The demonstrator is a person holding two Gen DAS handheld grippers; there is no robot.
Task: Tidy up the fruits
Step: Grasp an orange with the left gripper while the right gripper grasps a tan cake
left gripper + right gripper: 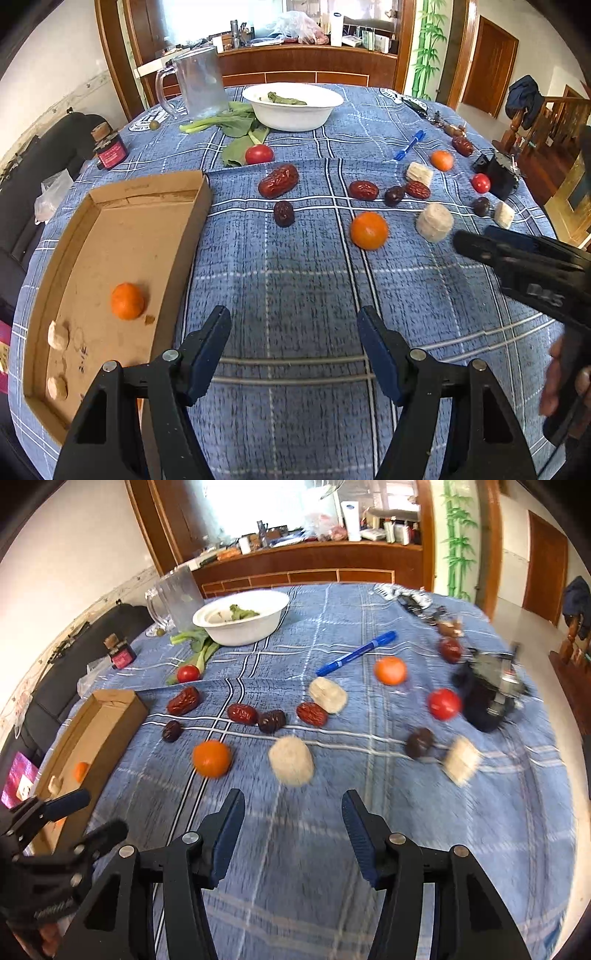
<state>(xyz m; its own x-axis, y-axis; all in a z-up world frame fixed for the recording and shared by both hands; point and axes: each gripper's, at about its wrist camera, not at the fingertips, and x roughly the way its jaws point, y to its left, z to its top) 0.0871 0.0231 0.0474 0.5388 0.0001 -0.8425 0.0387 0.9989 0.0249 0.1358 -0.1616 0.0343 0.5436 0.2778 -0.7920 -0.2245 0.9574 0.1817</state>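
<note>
Both tools empty and spread wide. Left gripper [293, 325] hovering low over bare tablecloth [295, 280] near the front edge of the table, just beside the right wall of the cardboard box [195, 221], nothing between its jaws. Right gripper [293, 808] also wide apart and empty, aimed at the scattered fruit; picture from that side blurred, so probably in motion.

Box lying along the left edge of the table, as a collecting place: already holding one orange [127, 301] in the middle and two pale round pieces [58, 334] near its front left wall. Sensible placement, since the left tool reaches it easily.

Still loose on the cloth, toward the middle and the right edge: a second orange [369, 230] closest to the front, a pale fuzzy lump [434, 222] just beside it, several red dates [278, 181] in a loose row, small tomatoes [259, 154], a third orange [442, 160] further back. At the far edge, a white bowl [295, 110] with greens and a clear jug [199, 85], seemingly not part of the sorting.

Judging from this: only a small part done. Likely next target for the right tool the near orange or the fuzzy lump, being directly ahead. Round fruit, so risk of rolling if pinched off-centre.
</note>
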